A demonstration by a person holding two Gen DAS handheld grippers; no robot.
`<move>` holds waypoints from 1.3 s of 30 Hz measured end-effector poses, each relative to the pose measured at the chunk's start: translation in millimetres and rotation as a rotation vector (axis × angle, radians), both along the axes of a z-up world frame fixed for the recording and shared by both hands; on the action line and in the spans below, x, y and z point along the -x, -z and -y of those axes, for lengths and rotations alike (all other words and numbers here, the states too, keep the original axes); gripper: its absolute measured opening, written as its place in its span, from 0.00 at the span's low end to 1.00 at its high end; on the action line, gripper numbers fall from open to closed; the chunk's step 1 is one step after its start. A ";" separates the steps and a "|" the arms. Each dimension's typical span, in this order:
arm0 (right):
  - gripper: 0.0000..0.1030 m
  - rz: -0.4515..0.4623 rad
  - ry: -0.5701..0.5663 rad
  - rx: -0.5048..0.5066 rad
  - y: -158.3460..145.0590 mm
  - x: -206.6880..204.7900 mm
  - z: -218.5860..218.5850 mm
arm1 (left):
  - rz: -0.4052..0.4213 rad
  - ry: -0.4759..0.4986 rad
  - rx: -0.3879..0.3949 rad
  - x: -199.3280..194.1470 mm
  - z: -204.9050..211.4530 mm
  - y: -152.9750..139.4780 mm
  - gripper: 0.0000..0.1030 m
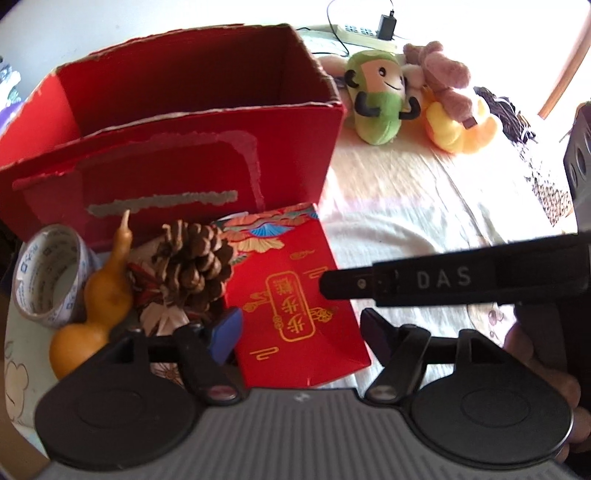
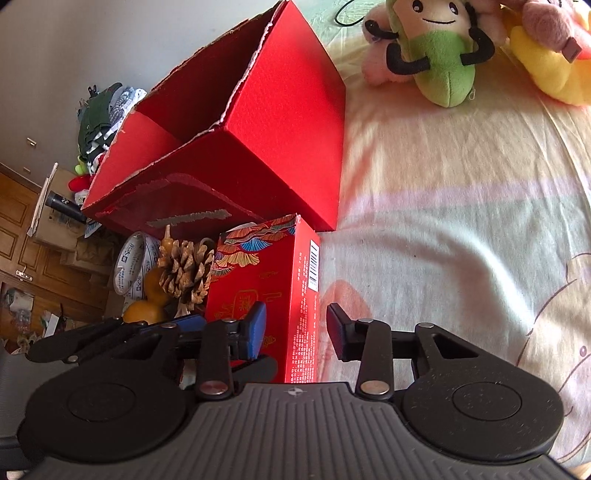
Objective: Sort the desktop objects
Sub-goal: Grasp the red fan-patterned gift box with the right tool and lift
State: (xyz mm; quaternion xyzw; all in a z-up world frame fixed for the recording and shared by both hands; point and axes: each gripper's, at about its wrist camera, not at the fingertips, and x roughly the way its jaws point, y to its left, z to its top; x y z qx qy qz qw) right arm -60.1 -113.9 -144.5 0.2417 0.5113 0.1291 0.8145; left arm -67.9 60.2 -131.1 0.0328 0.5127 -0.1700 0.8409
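A small red patterned box (image 1: 295, 280) (image 2: 280, 280) lies on the bedsheet in front of a large open-topped red carton (image 1: 177, 122) (image 2: 236, 140). My left gripper (image 1: 301, 332) is open and its fingers straddle the small box's near end. In the left wrist view, one finger of the right gripper (image 1: 354, 284) reaches in over that box's top. My right gripper (image 2: 297, 328) is open too: its blue-padded finger (image 2: 255, 328) sits over the box's top face, and the other finger stands apart from the box's side. Left of the box are a pine cone (image 1: 192, 262) (image 2: 186, 273), a yellow gourd (image 1: 99, 295) and a tape roll (image 1: 44, 273).
Plush toys lie beyond the carton: a green one (image 1: 380, 99) (image 2: 439, 51) and a yellow and brown one (image 1: 454, 107). A power strip (image 1: 365, 33) with a charger sits at the far edge. The left gripper (image 2: 110, 332) shows at the left of the right wrist view. Pale sheet (image 2: 461, 221) spreads to the right.
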 end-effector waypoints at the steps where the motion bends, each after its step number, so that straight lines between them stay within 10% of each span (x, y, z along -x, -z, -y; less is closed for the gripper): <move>1: 0.40 0.000 -0.001 0.000 0.4 -0.5 1.0 | 0.000 0.001 -0.009 0.9 0.0 -1.3 0.73; 19: 0.52 -0.073 -0.057 -0.113 19.5 -16.3 -1.3 | -0.079 -0.048 0.060 -11.9 -4.8 14.6 0.87; 39: 0.51 -0.083 0.181 -0.052 3.0 35.5 69.6 | -0.026 0.306 0.008 1.8 87.4 12.6 0.87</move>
